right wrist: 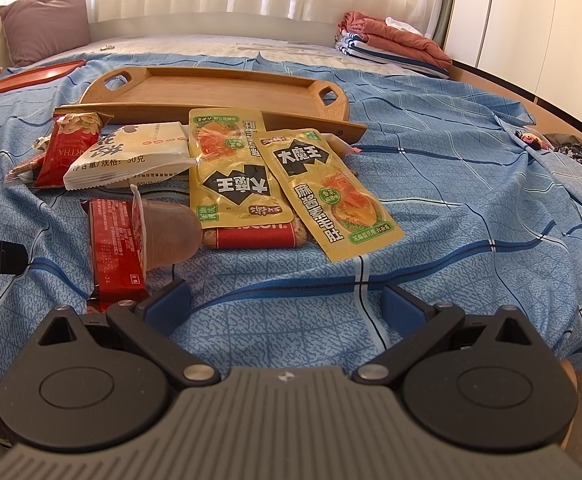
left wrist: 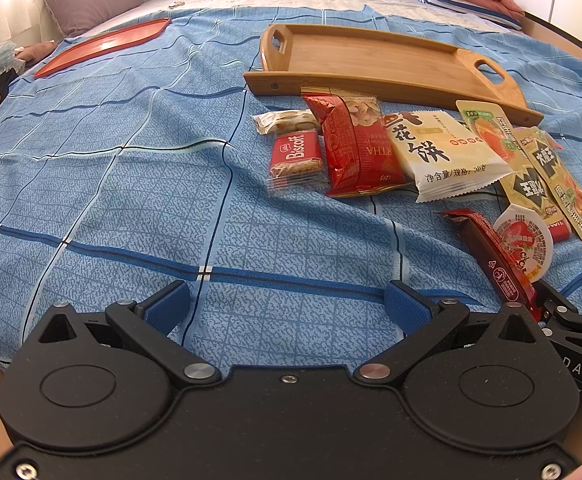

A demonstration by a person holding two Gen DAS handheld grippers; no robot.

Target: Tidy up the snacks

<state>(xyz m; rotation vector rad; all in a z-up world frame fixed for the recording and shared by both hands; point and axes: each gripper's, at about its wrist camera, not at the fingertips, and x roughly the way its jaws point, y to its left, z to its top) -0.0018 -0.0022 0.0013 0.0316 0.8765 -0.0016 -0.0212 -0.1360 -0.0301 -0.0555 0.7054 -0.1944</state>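
Both the left hand-held gripper [left wrist: 287, 304] and right hand-held gripper [right wrist: 287, 304] hang spread and empty, the scattered snack packets [right wrist: 227, 168] just ahead awaiting the bare rectangular wooden tray [right wrist: 219, 92] beyond.

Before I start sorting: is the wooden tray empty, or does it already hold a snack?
Empty. In both views the wooden tray shows only bare wood inside; the snack packets all lie on the blue bedspread in front.
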